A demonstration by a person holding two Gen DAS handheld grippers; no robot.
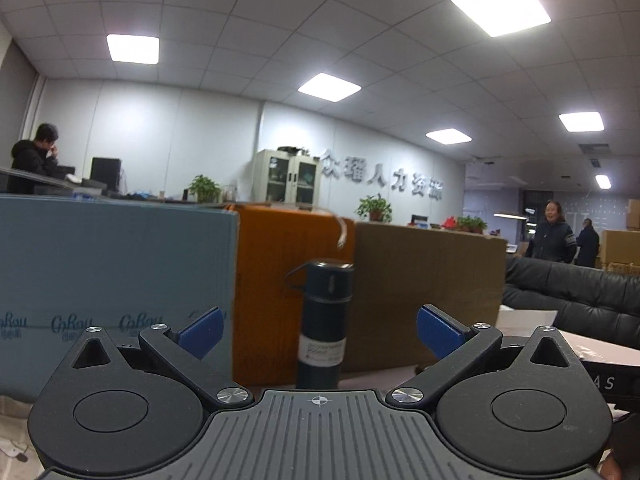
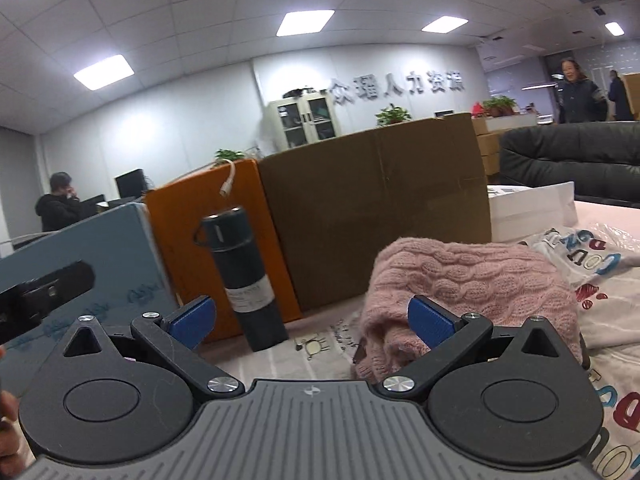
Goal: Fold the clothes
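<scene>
Right gripper (image 2: 312,322) wide, empty | pink sweater (image 2: 472,280) just ahead-right of it, heaped right of flask (image 2: 244,276); left gripper (image 1: 320,332) wide, farther; right nearer.

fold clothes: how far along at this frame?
Nothing looks folded. The pink cable-knit sweater lies bunched; the white printed T-shirt lies spread beside it. In hand: nothing; left gripper and right gripper are open, empty, raised. Left: all folding.
</scene>
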